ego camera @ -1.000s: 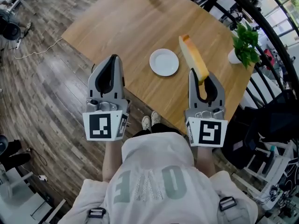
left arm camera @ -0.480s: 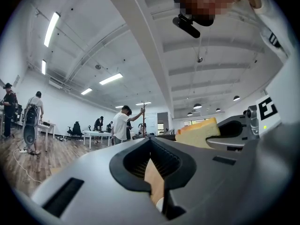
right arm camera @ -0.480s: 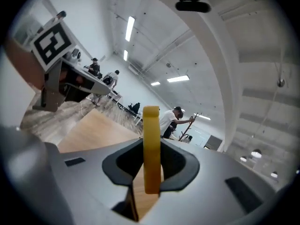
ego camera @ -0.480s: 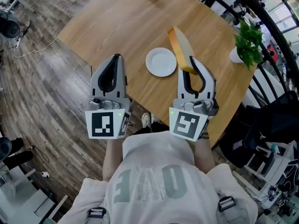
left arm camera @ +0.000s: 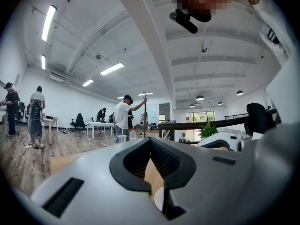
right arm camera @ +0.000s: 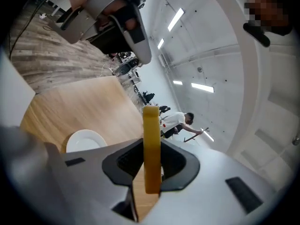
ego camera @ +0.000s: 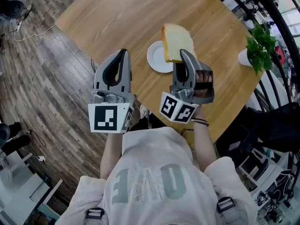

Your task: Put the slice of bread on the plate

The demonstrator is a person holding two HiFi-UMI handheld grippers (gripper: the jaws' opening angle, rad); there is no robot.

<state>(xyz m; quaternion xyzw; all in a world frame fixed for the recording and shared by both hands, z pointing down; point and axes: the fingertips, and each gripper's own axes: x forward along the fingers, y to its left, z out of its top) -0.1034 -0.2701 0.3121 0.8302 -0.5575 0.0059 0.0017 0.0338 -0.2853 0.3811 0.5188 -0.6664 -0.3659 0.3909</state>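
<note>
The slice of bread (ego camera: 176,41) is pale with a tan crust and is held above the round wooden table (ego camera: 122,18). My right gripper (ego camera: 182,54) is shut on its near edge. The slice hangs over the right part of the small white plate (ego camera: 155,57) and hides it there. In the right gripper view the bread (right arm camera: 151,125) stands edge-on between the jaws of the right gripper (right arm camera: 152,143), and the plate (right arm camera: 85,141) lies lower left of it. My left gripper (ego camera: 123,52) is shut and holds nothing, at the table's near edge left of the plate.
A potted green plant (ego camera: 261,43) in a white pot stands near the table's right edge. A dark railing (ego camera: 276,22) curves past the table on the right. Wood-plank floor (ego camera: 51,83) lies to the left. People and desks stand far back in the left gripper view.
The right gripper has rolled, so the bread now shows its flat face instead of its edge. It has moved left over the plate. The left gripper has shifted a little toward the table.
</note>
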